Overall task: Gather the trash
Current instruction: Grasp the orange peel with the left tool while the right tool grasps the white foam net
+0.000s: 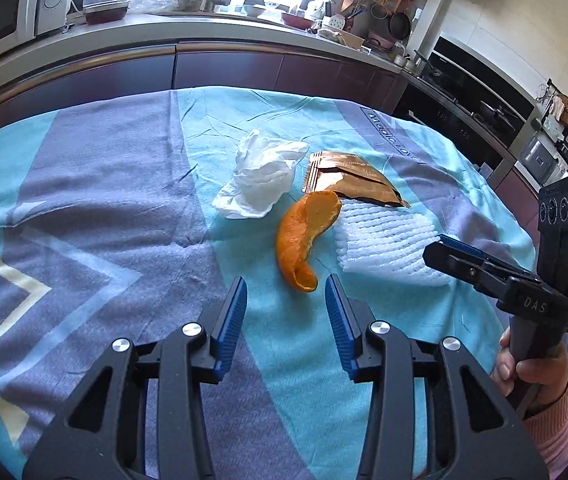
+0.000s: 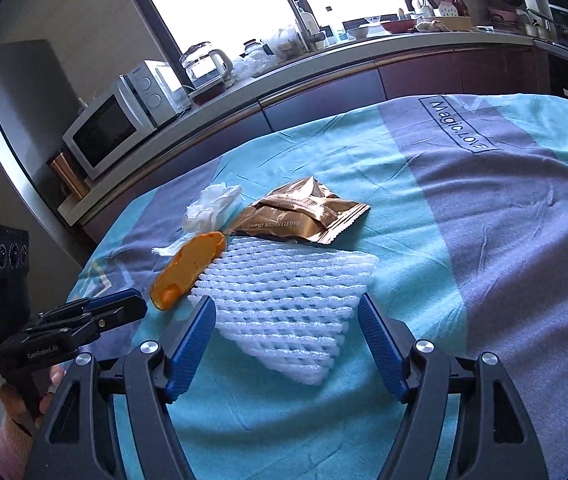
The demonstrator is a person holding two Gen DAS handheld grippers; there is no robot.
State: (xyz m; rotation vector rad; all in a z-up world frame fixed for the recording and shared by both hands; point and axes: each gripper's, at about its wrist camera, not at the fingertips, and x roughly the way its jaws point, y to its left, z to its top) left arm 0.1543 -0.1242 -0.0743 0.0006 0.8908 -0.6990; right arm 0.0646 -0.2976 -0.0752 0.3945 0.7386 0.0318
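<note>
Four pieces of trash lie clustered on my striped blue tablecloth (image 1: 96, 208): crumpled white tissue (image 1: 262, 178), curled orange peel (image 1: 303, 236), gold foil wrapper (image 2: 303, 212), white foam fruit net (image 2: 287, 304). None is collected yet. My left gripper (image 1: 285, 304) is parted, empty, near the peel; my right gripper (image 2: 285, 328) straddles the net, pads not pressing.

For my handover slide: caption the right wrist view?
Open right claw straddles the foam net beside peel, wrapper and tissue.
</note>
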